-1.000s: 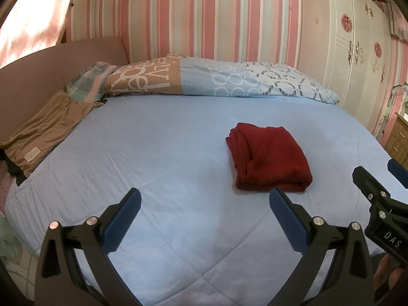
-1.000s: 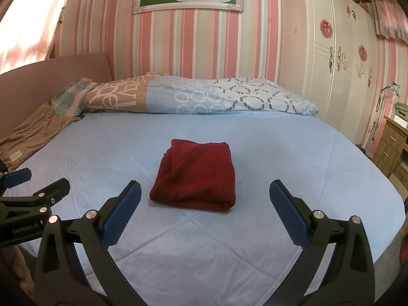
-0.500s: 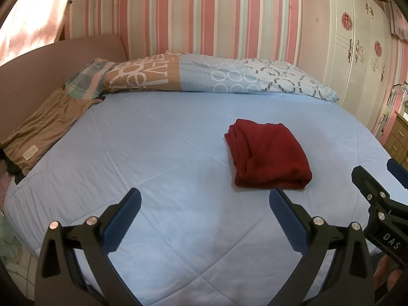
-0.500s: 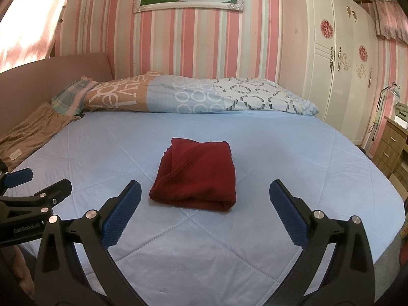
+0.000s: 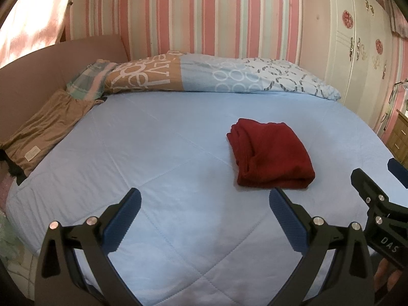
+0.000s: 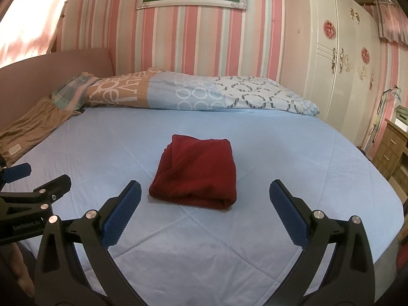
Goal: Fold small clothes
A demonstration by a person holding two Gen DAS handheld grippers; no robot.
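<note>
- Garment first: the red cloth (image 6: 195,172) lies in a compact folded bundle near the middle of the bed (image 6: 293,153), on the light blue quilt; its folded edge faces the cameras and several layers show at the left side.
- The left gripper (image 5: 204,218) hangs above the near part of the quilt with its jaws wide apart and nothing between them; the red cloth is ahead of it and to its right, just beyond its right finger.
- The right gripper (image 6: 205,210) is also spread wide and empty; in its view the bundle sits almost straight ahead, between the lines of its two fingers but not touching them.
- Step in hand, as I judge it: the folding of this piece looks finished and both tools are off it, so the moment looks like the end of one piece or a pause before another.
- A brown garment (image 5: 43,130) lies unfolded at the left edge of the bed, beside the patterned duvet (image 5: 216,76) by the wall.
- The next move probably calls for reaching to that brown garment, pinching one edge with each gripper, and pulling it to free quilt well apart from the red bundle, so that it is not disturbed.
</note>
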